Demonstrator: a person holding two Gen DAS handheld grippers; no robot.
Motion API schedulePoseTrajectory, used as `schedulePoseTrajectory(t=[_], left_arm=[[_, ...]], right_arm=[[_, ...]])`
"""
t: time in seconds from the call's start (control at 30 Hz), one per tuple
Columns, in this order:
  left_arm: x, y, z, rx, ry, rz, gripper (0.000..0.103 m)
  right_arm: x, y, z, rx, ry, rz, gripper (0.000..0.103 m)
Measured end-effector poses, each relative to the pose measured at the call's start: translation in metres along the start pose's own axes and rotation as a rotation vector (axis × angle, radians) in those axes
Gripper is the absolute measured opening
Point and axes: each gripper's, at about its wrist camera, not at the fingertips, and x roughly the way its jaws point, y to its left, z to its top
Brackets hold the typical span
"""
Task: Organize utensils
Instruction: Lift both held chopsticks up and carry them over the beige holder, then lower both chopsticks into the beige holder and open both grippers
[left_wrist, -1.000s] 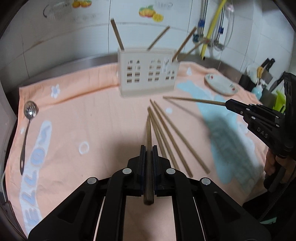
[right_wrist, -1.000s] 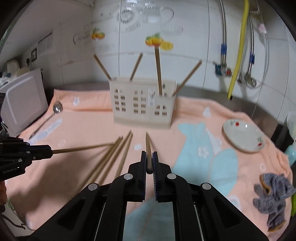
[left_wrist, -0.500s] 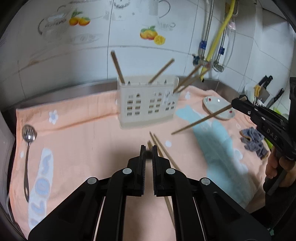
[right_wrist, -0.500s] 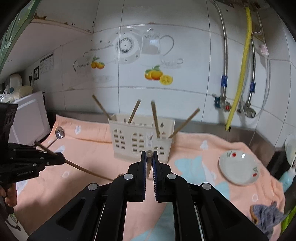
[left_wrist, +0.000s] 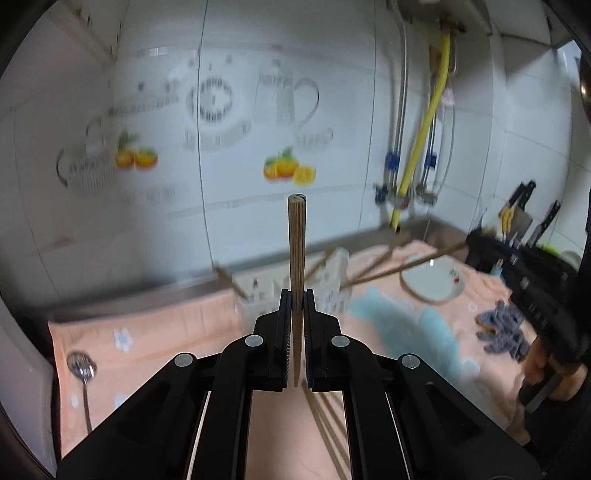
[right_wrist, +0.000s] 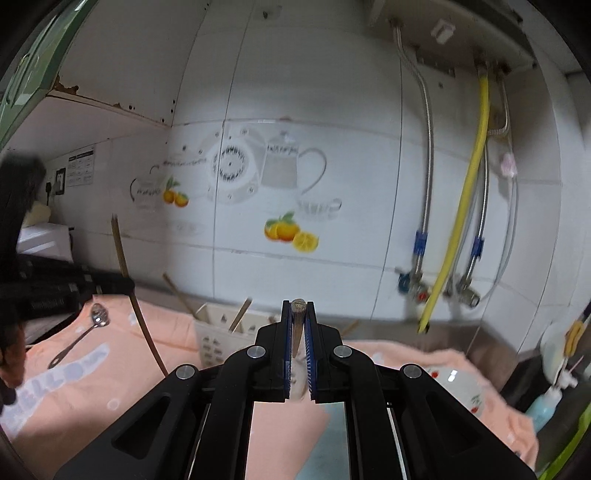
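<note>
My left gripper (left_wrist: 296, 295) is shut on a wooden chopstick (left_wrist: 296, 236) that points upward in front of the wall. My right gripper (right_wrist: 297, 308) is shut on another chopstick (right_wrist: 297, 314), seen almost end-on. The white slotted utensil holder (left_wrist: 332, 291) stands on the peach towel behind the left gripper, with several chopsticks leaning in it; it also shows in the right wrist view (right_wrist: 218, 332). Several loose chopsticks (left_wrist: 325, 413) lie on the towel below the left gripper. In the left wrist view the right gripper (left_wrist: 476, 240) holds its chopstick (left_wrist: 406, 264) towards the holder.
A metal spoon (left_wrist: 82, 373) lies at the towel's left edge, also in the right wrist view (right_wrist: 83, 332). A white plate (left_wrist: 432, 280) and a grey cloth (left_wrist: 498, 328) sit at the right. Knives (left_wrist: 524, 214) stand in the far right corner. Pipes and a yellow hose (right_wrist: 458, 210) run down the wall.
Both grippers have lifted and tilted up towards the wall, each still holding its chopstick. The left chopstick has swung from lying forward to standing upright.
</note>
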Motion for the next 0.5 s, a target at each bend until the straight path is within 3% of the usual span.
schedulePoseTrajectory(t=[0.1,0.27,0.5], left_arm=[[-0.010,0.001,0.023,0.005,-0.064,0.004,0.005],[-0.015,0.004,0.055,0.006,-0.142,0.018,0.005],[0.017,0.017,0.075,-0.031,-0.142,0.048,0.005]], right_arm=[[0.006,0.002,0.006,-0.012,-0.008,-0.001,0.006],[0.032,0.003,0.007,-0.025,0.053,0.003,0.006],[0.057,-0.004,-0.001,-0.013,0.113,0.011,0.006]])
